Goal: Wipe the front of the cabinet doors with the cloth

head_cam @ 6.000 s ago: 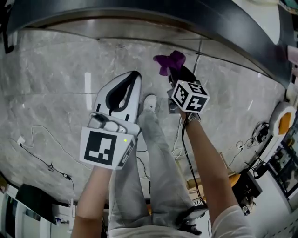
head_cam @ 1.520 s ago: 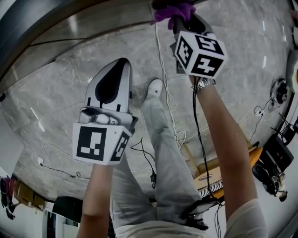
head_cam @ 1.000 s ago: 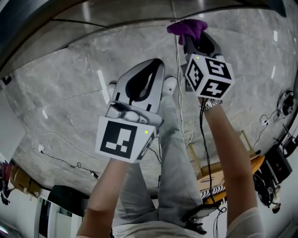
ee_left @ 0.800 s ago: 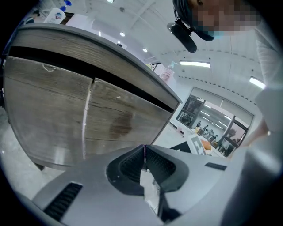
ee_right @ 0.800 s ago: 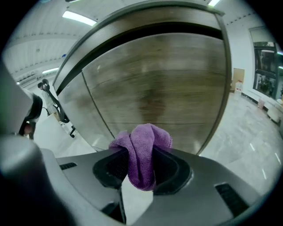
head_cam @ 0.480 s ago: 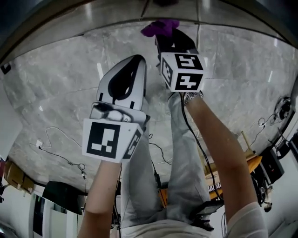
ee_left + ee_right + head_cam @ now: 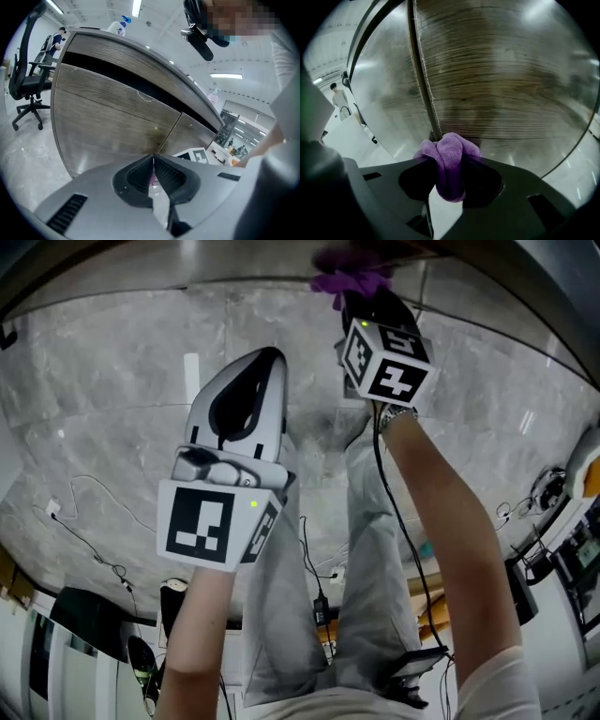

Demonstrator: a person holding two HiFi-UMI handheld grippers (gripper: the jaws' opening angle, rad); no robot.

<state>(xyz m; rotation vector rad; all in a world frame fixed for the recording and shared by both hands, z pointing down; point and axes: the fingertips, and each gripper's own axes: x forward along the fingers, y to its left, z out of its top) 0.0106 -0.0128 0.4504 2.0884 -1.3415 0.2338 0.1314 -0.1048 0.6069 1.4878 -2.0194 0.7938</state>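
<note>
1. Cloth [image 7: 449, 154], purple and bunched, is pinched between the jaws of the right gripper [image 7: 361, 298]. Its folded end bulges out past the jaw tips.
2. The bulge presses against the cabinet doors [image 7: 501, 70] low down, at the foot of the vertical seam [image 7: 423, 79] between two wood-grain panels. Most of the wad lies just to the right of that seam.
3. The left gripper [image 7: 153, 165] has its jaws pressed together with nothing held between them. It points toward the cabinet doors but is clear of the wood.
4. In the head view, both grippers reach out over the grey marble floor [image 7: 94, 427]. The right one is nearer the cabinet doors than the left, and the person's grey trouser legs [image 7: 366, 549] run below them.
5. A spray bottle [image 7: 118, 26] stands on the cabinet top, well above the doors.
6. A black office chair [image 7: 28, 79] stands on the floor, well to the left of the cabinet doors.
</note>
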